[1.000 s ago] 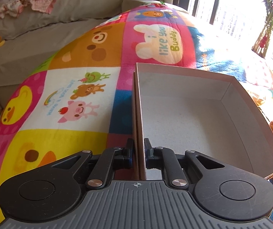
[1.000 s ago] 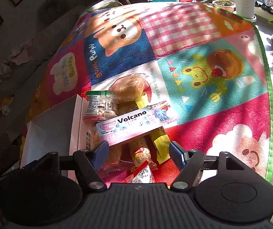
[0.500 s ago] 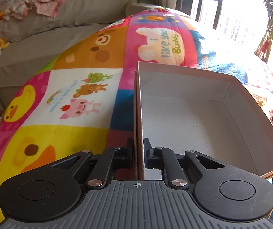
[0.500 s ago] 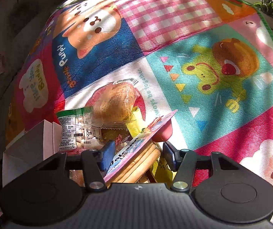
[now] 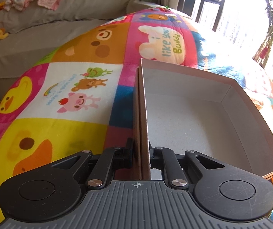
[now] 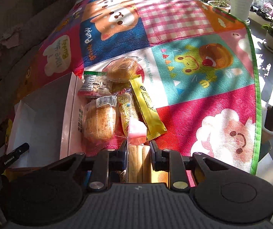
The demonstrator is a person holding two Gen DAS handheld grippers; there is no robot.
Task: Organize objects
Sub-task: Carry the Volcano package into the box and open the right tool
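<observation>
Snacks: five packets (image 6: pixel 100 122) lying beside one box (image 6: pixel 41 114)
Right gripper (image 6: pixel 138 152): pinching one wafer pack (image 6: pixel 139 164)
Left gripper (image 5: pixel 140 152): clamping the box wall (image 5: pixel 143 114)

The left gripper (image 5: pixel 140 155) is clamped on the near side wall of an open cardboard box (image 5: pixel 232 103), one jaw outside, one inside. The box sits on a colourful animal-print mat (image 5: pixel 75 95); its interior looks empty, though glare washes out the far right.

There are one open box (image 5: pixel 193 126), two wrapped breads (image 6: pixel 100 124), one yellow snack packet (image 6: pixel 146 105) and one play mat (image 6: pixel 203 99).
</observation>
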